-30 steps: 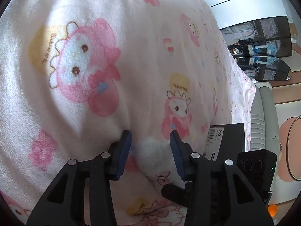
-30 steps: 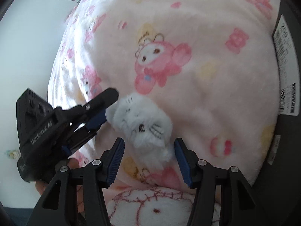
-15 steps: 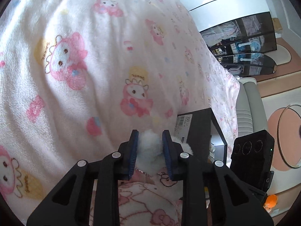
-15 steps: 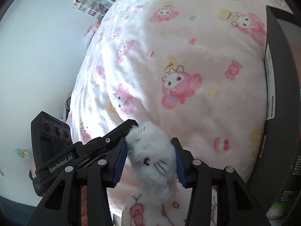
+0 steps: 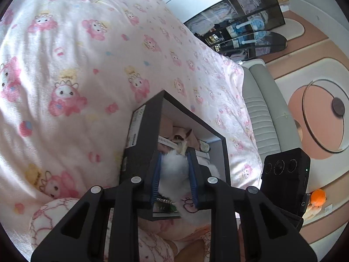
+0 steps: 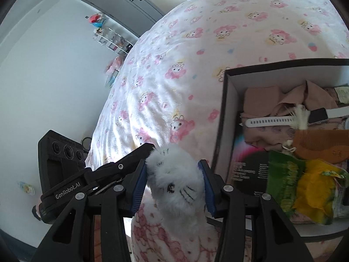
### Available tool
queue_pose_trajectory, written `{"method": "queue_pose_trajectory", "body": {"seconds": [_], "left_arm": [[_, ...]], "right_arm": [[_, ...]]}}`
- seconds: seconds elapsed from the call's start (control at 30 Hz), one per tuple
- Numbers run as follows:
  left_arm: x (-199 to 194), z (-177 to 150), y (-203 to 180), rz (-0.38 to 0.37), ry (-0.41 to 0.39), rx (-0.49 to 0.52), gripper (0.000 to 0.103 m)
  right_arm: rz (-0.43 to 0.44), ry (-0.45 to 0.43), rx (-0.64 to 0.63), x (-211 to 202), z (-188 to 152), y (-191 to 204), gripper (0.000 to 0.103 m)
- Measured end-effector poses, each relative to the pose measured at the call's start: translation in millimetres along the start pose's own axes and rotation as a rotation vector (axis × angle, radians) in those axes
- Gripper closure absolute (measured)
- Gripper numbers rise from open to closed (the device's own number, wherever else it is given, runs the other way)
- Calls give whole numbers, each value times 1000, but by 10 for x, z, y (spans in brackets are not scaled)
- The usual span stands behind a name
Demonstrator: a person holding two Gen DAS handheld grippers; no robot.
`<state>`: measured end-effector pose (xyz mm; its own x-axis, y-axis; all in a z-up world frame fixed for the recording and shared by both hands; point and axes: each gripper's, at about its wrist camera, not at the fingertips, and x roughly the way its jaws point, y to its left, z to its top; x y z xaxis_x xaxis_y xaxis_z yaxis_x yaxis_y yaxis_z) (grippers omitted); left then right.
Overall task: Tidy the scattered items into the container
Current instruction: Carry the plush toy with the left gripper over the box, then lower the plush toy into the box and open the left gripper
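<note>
Both grippers hold one white fluffy cat plush toy (image 6: 174,179) in the air above the pink patterned bedspread. My right gripper (image 6: 173,174) is shut on its face end. My left gripper (image 5: 174,170) is shut on the other end of the plush (image 5: 173,170), and its body also shows at the left in the right wrist view (image 6: 91,181). The black box (image 6: 224,113) with a white inside lies on the bed to the right of the plush. In the left wrist view the box (image 5: 141,152) is right behind the fingers.
The box holds tan cloth (image 6: 272,100), a white watch strap (image 6: 270,122), a brown item (image 6: 322,144) and a green-yellow packet (image 6: 305,183). A grey headboard (image 5: 261,113) borders the bed. A pink-patterned sleeve (image 6: 165,235) lies under the plush.
Both grippers have lifted the plush off the bedspread and carried it toward the black box, whose open inside has come into view. The grip on the plush is unchanged.
</note>
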<state>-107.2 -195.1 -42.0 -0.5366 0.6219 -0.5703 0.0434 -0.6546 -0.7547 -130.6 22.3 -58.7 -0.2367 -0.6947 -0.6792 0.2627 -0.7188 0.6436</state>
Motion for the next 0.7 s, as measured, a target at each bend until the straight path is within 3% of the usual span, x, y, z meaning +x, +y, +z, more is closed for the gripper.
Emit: {"method": "queue_pose_trajectory", "body": {"seconds": [0.17,0.4,0.57,0.7], "left_arm": [[476,-154,-119,27,94,13,81],[1012,-216,-441,134,187,150,81],[941,-267,-504,228,180,200,81],[832,-305,-466,255,184,212,80]], "right_arm": [[-24,24,73,-169,-156,-459,60],[-55,1,157,-227,-159,-891,60],[-99,0,160,-238,-151,-1011,61],[-149,-82,126,-464,-122,-937,61]]}}
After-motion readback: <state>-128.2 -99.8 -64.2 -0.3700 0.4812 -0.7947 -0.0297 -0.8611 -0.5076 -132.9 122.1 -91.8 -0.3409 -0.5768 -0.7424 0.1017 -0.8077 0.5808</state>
